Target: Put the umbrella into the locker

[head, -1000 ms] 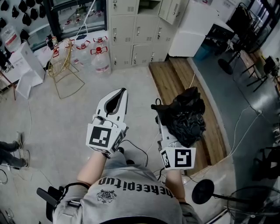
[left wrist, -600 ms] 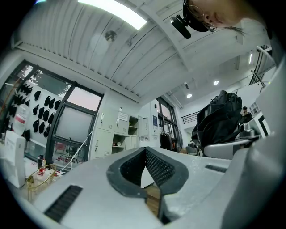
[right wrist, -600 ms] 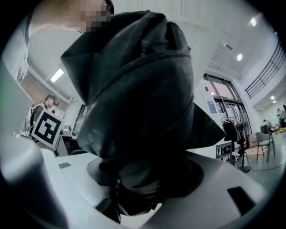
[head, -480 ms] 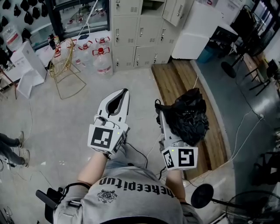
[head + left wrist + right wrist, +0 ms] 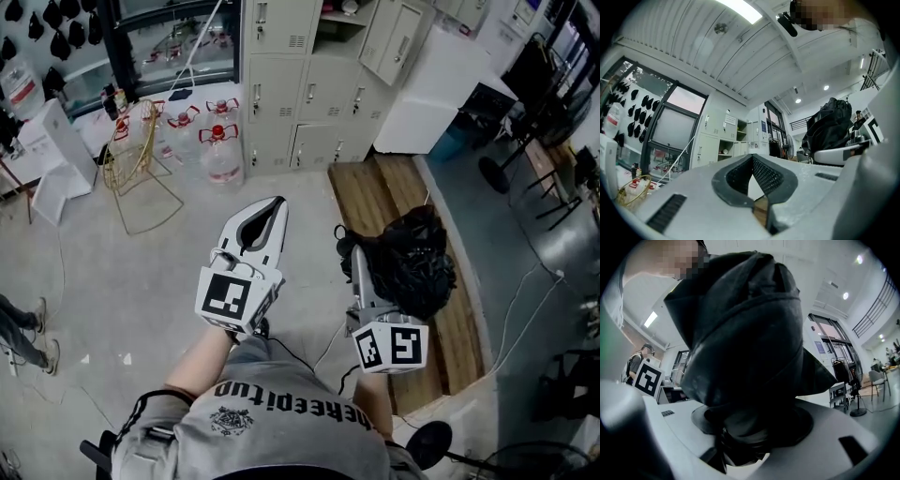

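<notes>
Right tongs (image 5: 352,253) clamp bundled black umbrella (image 5: 408,262), held up facing open locker (image 5: 337,26); left tongs (image 5: 274,208) closed, empty, spare.

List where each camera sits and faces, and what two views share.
Head view: on the person's head, facing steeply down at floor and lockers; shows both forearms, left gripper and right gripper.
Left gripper view: rides the left gripper, looking along its shut, empty jaws toward the lockers.
Right gripper view: rides the right gripper; the clamped umbrella fills it.
Shared: head and left gripper views both show the lockers.
</notes>
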Available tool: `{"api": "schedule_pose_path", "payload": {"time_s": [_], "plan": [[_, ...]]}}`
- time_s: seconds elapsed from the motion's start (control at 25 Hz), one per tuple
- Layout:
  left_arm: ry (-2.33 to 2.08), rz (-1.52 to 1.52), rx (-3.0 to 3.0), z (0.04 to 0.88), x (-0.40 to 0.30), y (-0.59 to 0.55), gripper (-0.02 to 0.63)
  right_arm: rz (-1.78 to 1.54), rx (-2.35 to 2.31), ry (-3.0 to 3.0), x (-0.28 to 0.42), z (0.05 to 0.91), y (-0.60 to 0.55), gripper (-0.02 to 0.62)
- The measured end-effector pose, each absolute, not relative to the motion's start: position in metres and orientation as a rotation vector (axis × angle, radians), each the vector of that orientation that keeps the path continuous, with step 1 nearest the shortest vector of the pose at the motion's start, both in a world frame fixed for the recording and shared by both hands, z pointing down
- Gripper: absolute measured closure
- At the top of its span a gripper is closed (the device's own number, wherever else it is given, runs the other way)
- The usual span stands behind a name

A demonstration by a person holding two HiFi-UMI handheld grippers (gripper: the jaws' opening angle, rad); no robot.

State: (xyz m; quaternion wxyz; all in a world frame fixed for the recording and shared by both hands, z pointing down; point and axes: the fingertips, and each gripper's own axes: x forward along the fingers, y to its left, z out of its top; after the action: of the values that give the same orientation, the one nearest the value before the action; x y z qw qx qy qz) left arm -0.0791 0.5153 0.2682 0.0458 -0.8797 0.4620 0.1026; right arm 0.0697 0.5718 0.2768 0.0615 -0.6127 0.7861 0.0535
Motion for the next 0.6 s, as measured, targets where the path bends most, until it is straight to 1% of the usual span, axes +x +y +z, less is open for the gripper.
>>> {"api": "schedule_pose_path", "payload": {"time_s": [0.2,0.4,0.6], "plan": [[1.387,0.328,-2.662,0.267,-0.091,0.479,0.603,0.183,-1.849,2.344,0.062,0.274,0.534,0.333],[1.404,0.297,-2.667,0.269,-0.118,0.42,0.603,0.174,-1.847,2.328,0.042,0.272,0.476,0.333],[1.387,0.301,-2.672,0.272,-0.136,0.387,0.603,0.175,-1.855,2.326,0.025,0.273,0.445,0.333]]}}
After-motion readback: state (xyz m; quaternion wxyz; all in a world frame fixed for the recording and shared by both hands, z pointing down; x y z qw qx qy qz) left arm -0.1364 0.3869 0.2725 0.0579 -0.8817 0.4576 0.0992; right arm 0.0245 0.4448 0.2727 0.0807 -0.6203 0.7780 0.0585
